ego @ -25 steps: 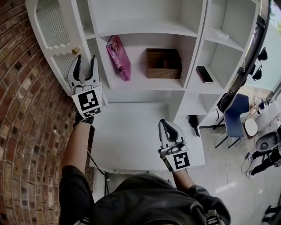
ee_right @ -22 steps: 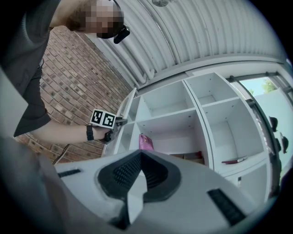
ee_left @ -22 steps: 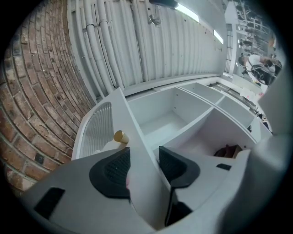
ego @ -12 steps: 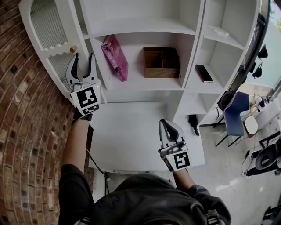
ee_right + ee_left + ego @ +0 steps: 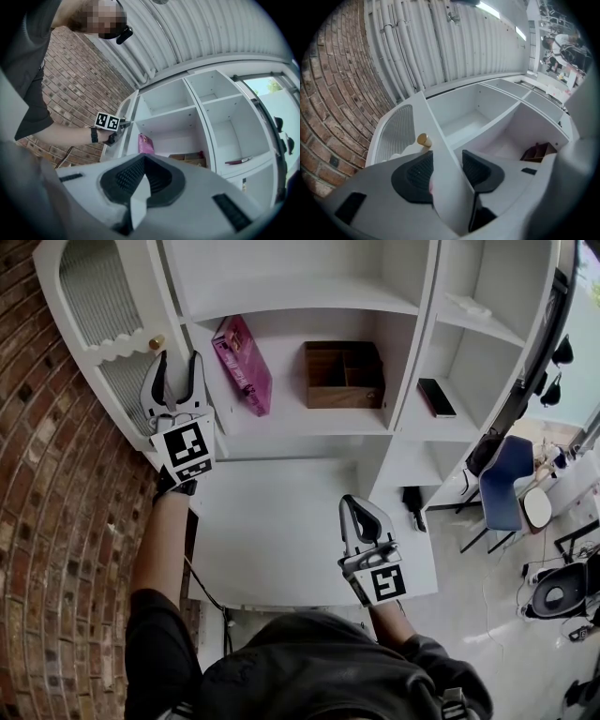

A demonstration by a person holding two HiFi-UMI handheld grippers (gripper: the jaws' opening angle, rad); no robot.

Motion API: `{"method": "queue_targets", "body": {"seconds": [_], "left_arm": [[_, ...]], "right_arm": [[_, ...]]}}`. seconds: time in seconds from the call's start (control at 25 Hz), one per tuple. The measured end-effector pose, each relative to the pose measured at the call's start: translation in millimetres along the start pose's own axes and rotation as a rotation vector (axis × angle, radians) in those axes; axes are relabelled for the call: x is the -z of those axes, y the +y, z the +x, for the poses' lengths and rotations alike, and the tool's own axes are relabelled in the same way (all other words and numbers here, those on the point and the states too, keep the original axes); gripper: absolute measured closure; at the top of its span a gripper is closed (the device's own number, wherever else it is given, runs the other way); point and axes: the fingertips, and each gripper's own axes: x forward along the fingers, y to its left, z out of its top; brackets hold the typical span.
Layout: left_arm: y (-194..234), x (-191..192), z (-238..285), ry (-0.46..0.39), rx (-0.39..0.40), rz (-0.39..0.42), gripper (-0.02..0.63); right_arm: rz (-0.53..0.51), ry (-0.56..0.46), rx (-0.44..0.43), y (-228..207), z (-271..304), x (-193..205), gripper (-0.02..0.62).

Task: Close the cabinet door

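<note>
The white cabinet door [image 5: 103, 306] with a ribbed glass panel and a brass knob [image 5: 157, 341] stands swung out at the upper left. My left gripper [image 5: 178, 362] straddles the door's free edge just below the knob. In the left gripper view the door's edge [image 5: 440, 154] fills the gap, the knob [image 5: 423, 139] sits just past the left pad, and my left gripper [image 5: 446, 164] is shut on the door. My right gripper [image 5: 354, 505] hangs low over the white desk, shut and empty [image 5: 144, 161].
The open shelves hold a pink box [image 5: 242, 364], a wooden organiser [image 5: 344, 374] and a dark phone [image 5: 436, 397]. A brick wall [image 5: 56, 521] runs close along the left. The white desk [image 5: 281, 540] lies below, and a blue chair [image 5: 504, 486] stands to the right.
My left gripper, with the door edge between its jaws, has shifted a little toward the shelves. The right gripper has stayed where it was.
</note>
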Motion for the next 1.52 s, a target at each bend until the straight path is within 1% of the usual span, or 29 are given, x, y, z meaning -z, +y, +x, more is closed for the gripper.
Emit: {"method": "queue_targets", "body": {"seconds": [1.08,1.52], "left_arm": [[-9,16,26,0.015,-0.009,0.024,0.433],[-10,21,32,0.028,-0.003,0.018,0.433]], "right_arm": [[0.005,0.026,0.039,-26,-2,13,0.594],[0.002,0.03,0.039,-31,-1,15,0.594]]}}
